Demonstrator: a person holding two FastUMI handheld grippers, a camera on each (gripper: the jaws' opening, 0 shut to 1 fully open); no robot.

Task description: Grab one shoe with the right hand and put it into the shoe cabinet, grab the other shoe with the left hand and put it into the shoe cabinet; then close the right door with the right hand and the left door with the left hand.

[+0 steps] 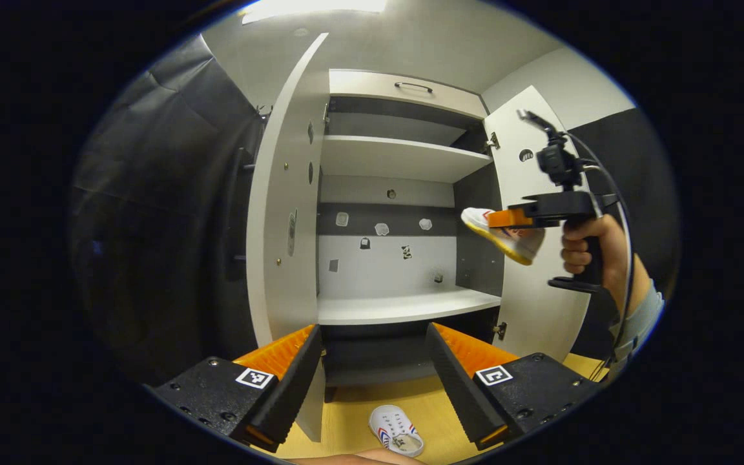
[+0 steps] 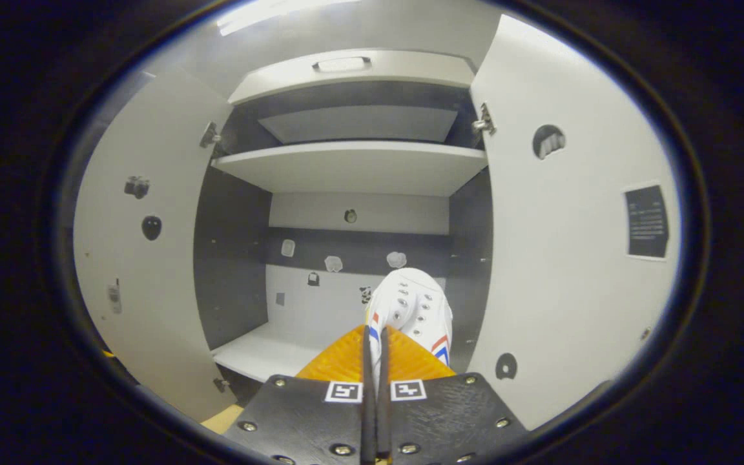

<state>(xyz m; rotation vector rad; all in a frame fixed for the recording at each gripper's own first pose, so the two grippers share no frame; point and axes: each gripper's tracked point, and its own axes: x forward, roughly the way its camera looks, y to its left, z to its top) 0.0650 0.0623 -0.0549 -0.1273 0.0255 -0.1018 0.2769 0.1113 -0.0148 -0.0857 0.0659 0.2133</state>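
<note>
1. The right tool (image 2: 372,361) has its two orange fingers pressed nearly together, pinching the rim of a white shoe (image 2: 414,310) with red and blue stripes; the shoe's toe points away from the camera, toward the cabinet interior.
2. In the left gripper view the same right tool (image 1: 507,218) is seen from the side, held up by a hand (image 1: 588,248) on its grip, with the held shoe (image 1: 507,234) hanging tilted, sole down and outward, in front of the inner face of the right door (image 1: 533,284).
3. The held shoe is in the air at the cabinet opening, above the lower shelf (image 1: 404,305) and not resting on it.
4. The left tool (image 1: 372,368) stands wide apart, nothing between its fingers.
5. The second shoe (image 1: 396,430) lies on the yellow wooden surface (image 1: 352,413) below and between the left tool's fingers, laces up, in front of the cabinet base.
6. The shoe cabinet (image 2: 359,165) is open: the left door (image 1: 285,213) and the right door (image 2: 559,258) both stand swung outward.
7. Inside, an upper shelf (image 2: 352,166) and the lower shelf (image 2: 262,352) are white; the back panel carries several small stickers.
8. A drawer front with a handle (image 1: 413,86) sits above the compartment.
</note>
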